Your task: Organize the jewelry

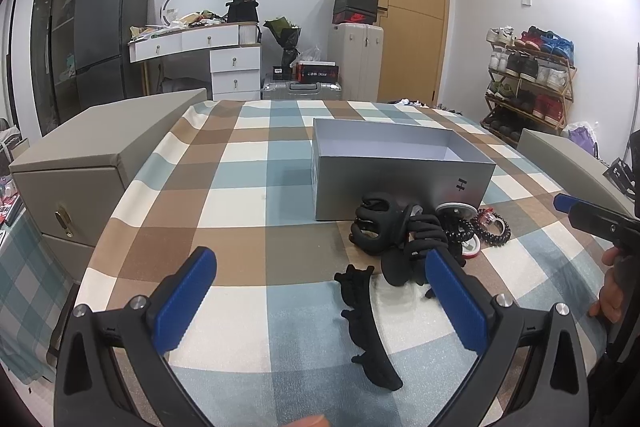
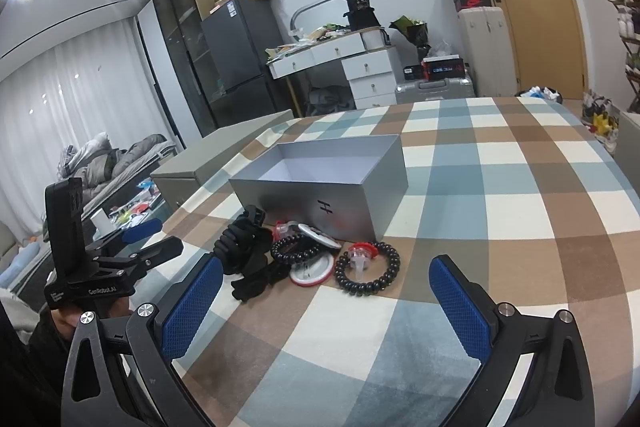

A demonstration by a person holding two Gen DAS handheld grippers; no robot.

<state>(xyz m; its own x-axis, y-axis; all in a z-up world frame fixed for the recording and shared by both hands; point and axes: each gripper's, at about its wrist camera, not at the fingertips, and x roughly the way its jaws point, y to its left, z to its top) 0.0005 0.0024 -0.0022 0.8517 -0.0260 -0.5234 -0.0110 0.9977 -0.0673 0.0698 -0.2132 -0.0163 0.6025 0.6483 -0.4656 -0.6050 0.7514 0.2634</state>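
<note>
An open grey box [image 1: 400, 183] [image 2: 320, 183] stands on the checked table. In front of it lies a pile: black claw hair clips [image 1: 384, 227] [image 2: 244, 247], a long black hair clip [image 1: 364, 323], black bead bracelets [image 1: 494, 231] [image 2: 368, 269], and round red-and-white pieces [image 2: 312, 267]. My left gripper [image 1: 320, 295] is open and empty, with the long clip between its fingers' line and the pile just beyond its right finger. My right gripper [image 2: 326, 301] is open and empty, a little short of the bead bracelet. The left gripper also shows in the right wrist view [image 2: 152, 239].
The checked tablecloth [image 1: 248, 211] covers the table. Grey cabinets [image 1: 80, 163] stand along the left edge and another grey block [image 1: 568, 155] at the right. Beyond are a desk, a fridge, suitcases, a shoe rack and a door.
</note>
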